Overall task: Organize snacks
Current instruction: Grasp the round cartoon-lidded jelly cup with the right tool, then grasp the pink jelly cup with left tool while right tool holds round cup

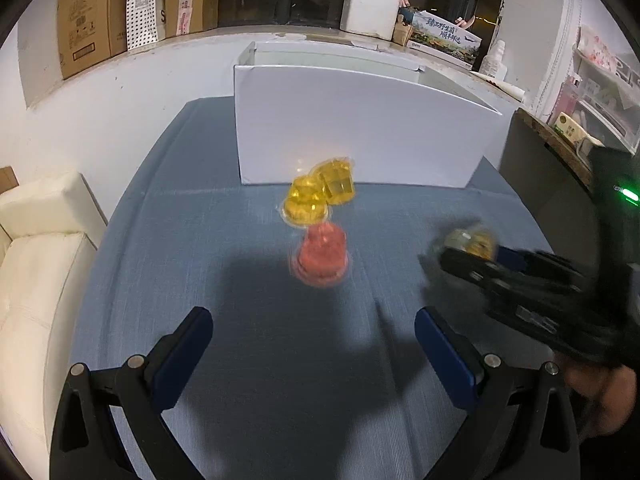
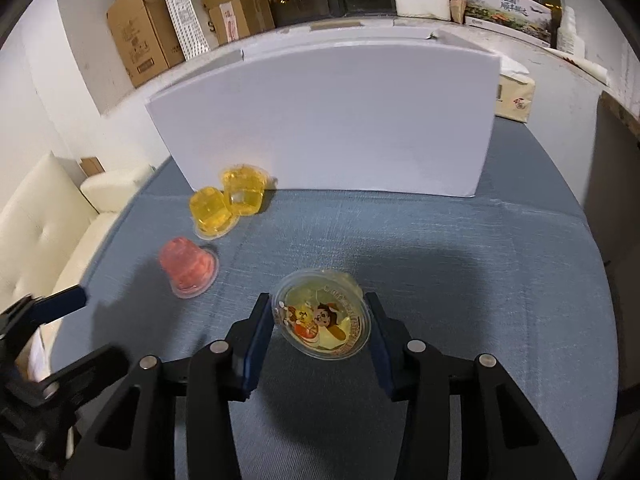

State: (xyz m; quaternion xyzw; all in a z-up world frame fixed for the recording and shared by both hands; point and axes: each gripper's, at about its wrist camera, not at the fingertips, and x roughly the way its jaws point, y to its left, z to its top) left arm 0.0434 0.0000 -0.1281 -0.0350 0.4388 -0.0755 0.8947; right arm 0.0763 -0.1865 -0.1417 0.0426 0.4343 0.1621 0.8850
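Now — right tongs (image 2: 320,330) clamp jelly cup (image 2: 322,316) | left tongs (image 1: 314,336) spread wide, empty

Two clear yellow jelly cups (image 2: 228,204) touching, by the tall open white box (image 2: 332,120), pink jelly cup (image 2: 188,270) upside down nearby, cartoon-lidded yellow jelly cup (image 2: 322,314) tilted between claw pads.

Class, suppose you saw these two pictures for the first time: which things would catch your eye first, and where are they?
Probably the bright jelly cups on the blue tablecloth: two yellow ones beside the white box, a pink one nearer the camera. Then the cartoon-lidded cup tilted between the fingers of the right gripper, while the left gripper stands open and holds nothing.
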